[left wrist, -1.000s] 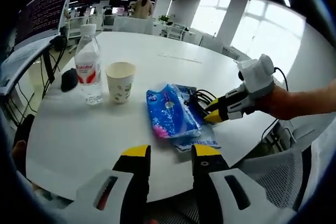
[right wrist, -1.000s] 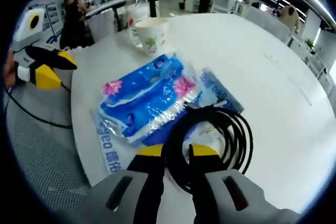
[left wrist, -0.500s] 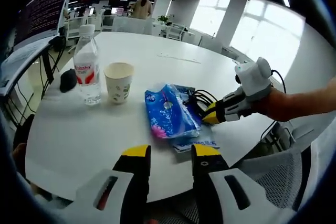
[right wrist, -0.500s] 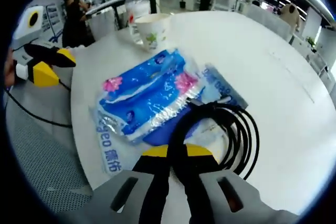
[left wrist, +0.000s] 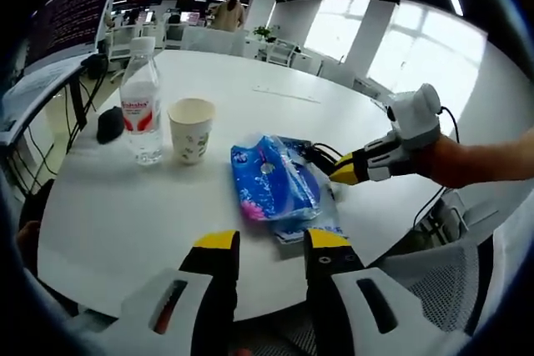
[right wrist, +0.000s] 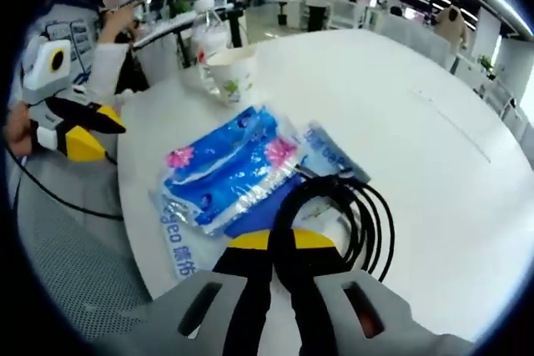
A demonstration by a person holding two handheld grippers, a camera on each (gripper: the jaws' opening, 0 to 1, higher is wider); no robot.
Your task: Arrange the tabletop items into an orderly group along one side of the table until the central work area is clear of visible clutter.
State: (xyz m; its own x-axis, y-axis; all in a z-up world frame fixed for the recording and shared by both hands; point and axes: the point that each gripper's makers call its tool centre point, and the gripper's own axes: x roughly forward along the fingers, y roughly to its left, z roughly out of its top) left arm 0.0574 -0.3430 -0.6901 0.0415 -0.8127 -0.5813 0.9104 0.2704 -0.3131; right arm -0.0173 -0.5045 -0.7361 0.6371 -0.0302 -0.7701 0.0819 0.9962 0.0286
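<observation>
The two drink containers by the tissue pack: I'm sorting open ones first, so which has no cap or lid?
The paper cup, its open rim showing. The water bottle beside it wears a white cap.

Bright window glare, ceiling strip lights, fisheye-bent edges, slight blur.

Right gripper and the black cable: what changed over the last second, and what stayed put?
The right gripper has shut on the coiled black cable; a second ago its jaws stood open around the strands. In the left gripper view it now looks slightly raised. The left gripper stays open off the table edge. The blue tissue pack, paper cup and water bottle have not moved.
</observation>
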